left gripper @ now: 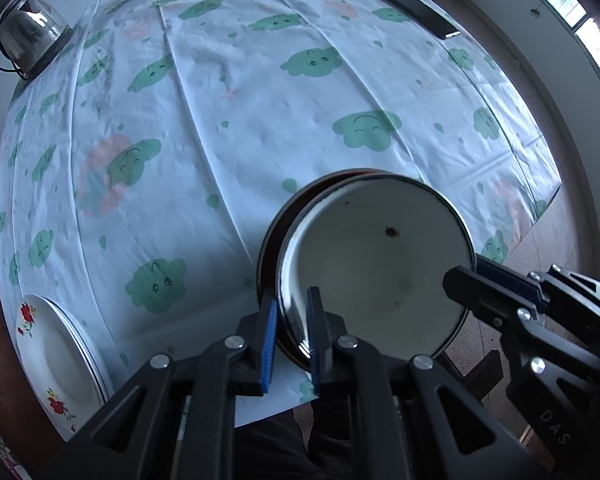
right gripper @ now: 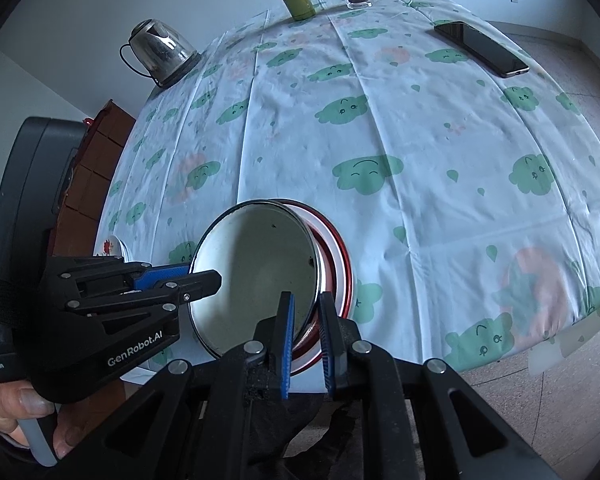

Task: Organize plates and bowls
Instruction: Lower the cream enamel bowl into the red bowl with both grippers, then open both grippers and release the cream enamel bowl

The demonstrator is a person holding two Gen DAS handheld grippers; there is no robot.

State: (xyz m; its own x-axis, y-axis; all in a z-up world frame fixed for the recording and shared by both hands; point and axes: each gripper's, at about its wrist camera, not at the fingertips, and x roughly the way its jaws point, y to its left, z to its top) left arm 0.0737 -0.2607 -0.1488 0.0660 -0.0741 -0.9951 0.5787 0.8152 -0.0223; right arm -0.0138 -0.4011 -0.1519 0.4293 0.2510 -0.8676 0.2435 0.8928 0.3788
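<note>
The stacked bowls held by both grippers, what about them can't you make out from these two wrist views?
- Bowl count: in both views the white enamel bowl fills the front and hides all but the rims of those behind it.
- Red-rimmed bowl interior: covered by the white bowl, right wrist view.
- Stack's underside, and whether it touches the tablecloth: hidden behind the bowls.
- Left gripper and right gripper grip depth: fingers straddle the rims, pads partly hidden.
</note>
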